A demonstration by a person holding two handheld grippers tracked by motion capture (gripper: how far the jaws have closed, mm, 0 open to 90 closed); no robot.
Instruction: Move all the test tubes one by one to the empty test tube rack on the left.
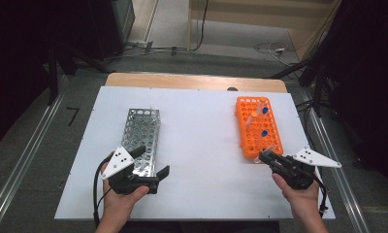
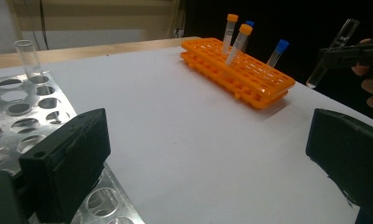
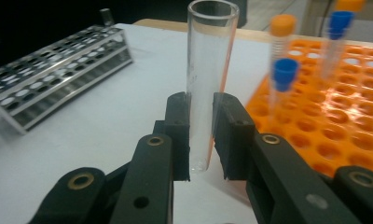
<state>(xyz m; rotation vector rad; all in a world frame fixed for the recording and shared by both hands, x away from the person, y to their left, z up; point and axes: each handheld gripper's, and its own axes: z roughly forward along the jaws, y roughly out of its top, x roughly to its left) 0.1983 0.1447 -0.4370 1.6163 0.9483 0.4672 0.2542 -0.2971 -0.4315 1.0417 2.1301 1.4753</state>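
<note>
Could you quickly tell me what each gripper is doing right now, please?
Left gripper: open, holding nothing, beside the metal rack.
Right gripper: closed on a clear glass tube.

Right tool (image 3: 201, 140) hides glass tube (image 3: 208, 70) middle; topmost orange cap (image 3: 350, 3) cropped.

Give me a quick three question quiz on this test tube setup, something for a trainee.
1. What does the right gripper hold?
2. True or false: the left gripper is shut on the metal rack.
3. How many capped tubes stand in the orange rack: A two, B four, C six?

Key:
1. An uncapped glass tube, pinched between its fingers.
2. False; its fingers are open, holding nothing.
3. B, two orange caps and two blue.
</note>
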